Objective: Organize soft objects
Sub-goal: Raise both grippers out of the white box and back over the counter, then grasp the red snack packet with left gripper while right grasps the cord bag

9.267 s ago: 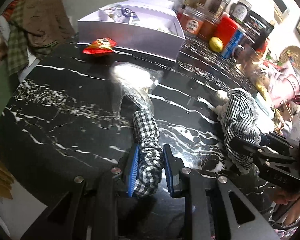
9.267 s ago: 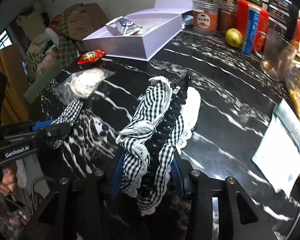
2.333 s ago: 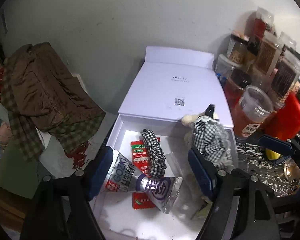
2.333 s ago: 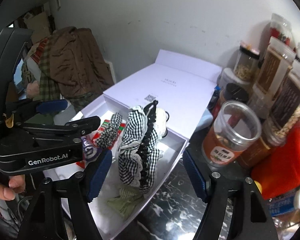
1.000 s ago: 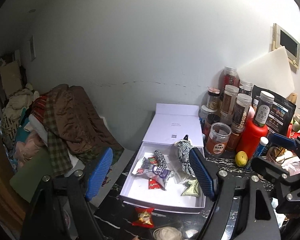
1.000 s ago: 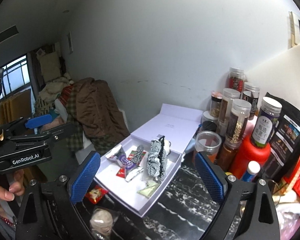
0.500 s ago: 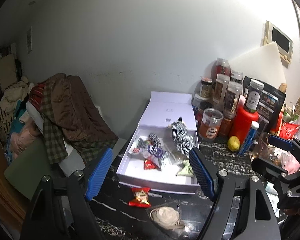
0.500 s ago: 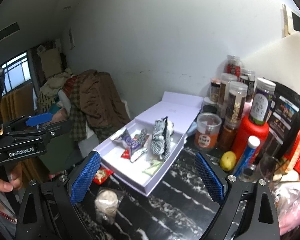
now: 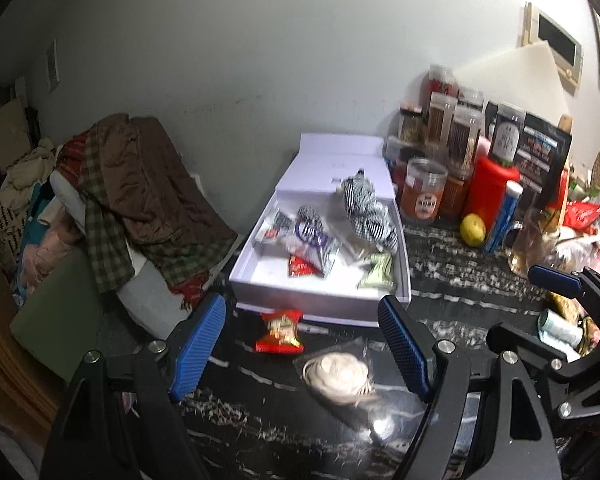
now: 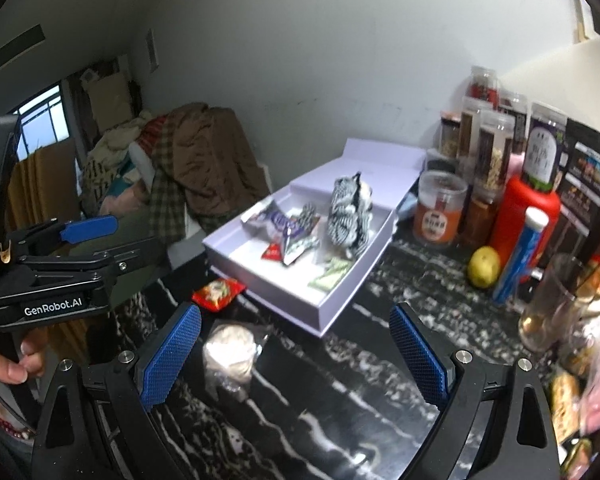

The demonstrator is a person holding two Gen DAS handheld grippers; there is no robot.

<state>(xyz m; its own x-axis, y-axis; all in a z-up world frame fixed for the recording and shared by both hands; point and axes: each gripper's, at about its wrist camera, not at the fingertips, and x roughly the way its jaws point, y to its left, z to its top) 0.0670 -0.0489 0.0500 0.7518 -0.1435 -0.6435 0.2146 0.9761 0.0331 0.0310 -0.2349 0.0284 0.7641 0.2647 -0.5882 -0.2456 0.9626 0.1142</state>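
Both views are smeared with motion, so the print on the snack packets (image 9: 305, 242) in the white box (image 9: 320, 304) can't be read. The checked scrunchie (image 10: 309, 216) is half buried under wrappers. The jars (image 10: 488, 148) overlap, hiding one another's labels. The person's hand (image 10: 8, 364) is cut off at the left edge.

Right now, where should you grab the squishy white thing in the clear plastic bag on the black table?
Probably the loose clear plastic bag corner beyond the white bundle, coming from above. It lies flat on the black marble table, in front of the open left gripper, with bare plastic sticking out there.
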